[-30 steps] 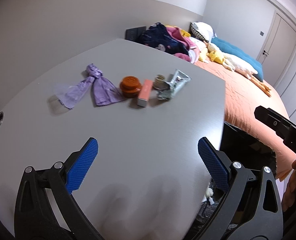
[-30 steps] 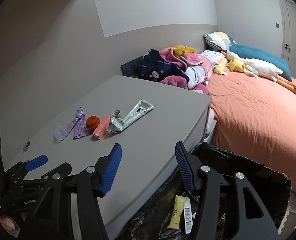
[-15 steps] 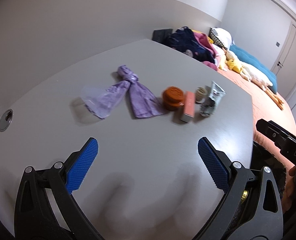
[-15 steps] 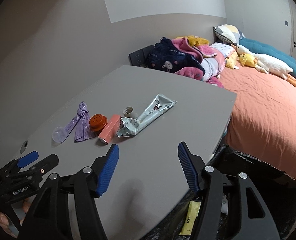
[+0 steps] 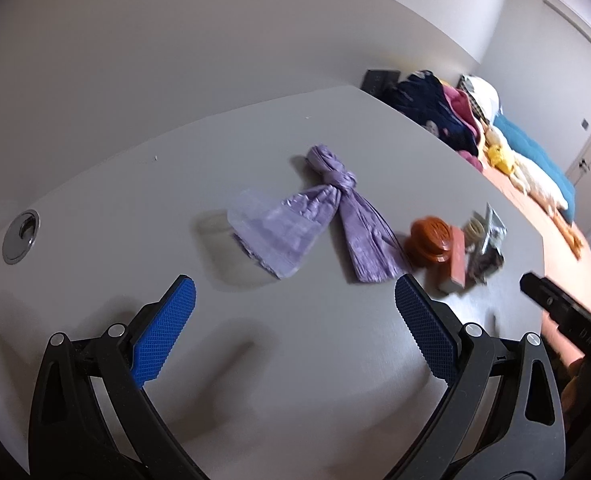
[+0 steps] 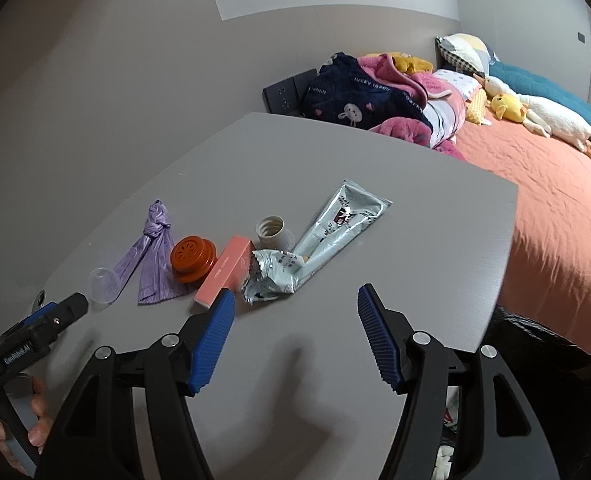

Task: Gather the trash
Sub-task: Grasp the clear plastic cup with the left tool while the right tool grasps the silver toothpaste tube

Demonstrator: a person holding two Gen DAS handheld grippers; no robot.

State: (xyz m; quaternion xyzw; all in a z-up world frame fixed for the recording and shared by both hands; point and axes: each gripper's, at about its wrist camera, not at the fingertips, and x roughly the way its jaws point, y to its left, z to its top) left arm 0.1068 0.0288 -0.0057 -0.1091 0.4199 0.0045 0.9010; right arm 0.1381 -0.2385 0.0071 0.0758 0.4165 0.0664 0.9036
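Trash: a knotted purple plastic bag [image 5: 335,216], a clear plastic cup [image 6: 103,280], an orange round lid [image 6: 193,257], a pink rectangular box [image 6: 225,274], a white threaded cap [image 6: 270,233] and a crumpled silver tube [image 6: 323,236] lay in a row on the table.
Table: grey, flat top [image 6: 335,360], beside an orange-covered bed [image 6: 555,200].
Left gripper [image 5: 295,332]: blue-padded fingers spread apart, grasping nothing, above the table near the bag.
Right gripper [image 6: 295,336]: fingers likewise spread, empty, near the tube.
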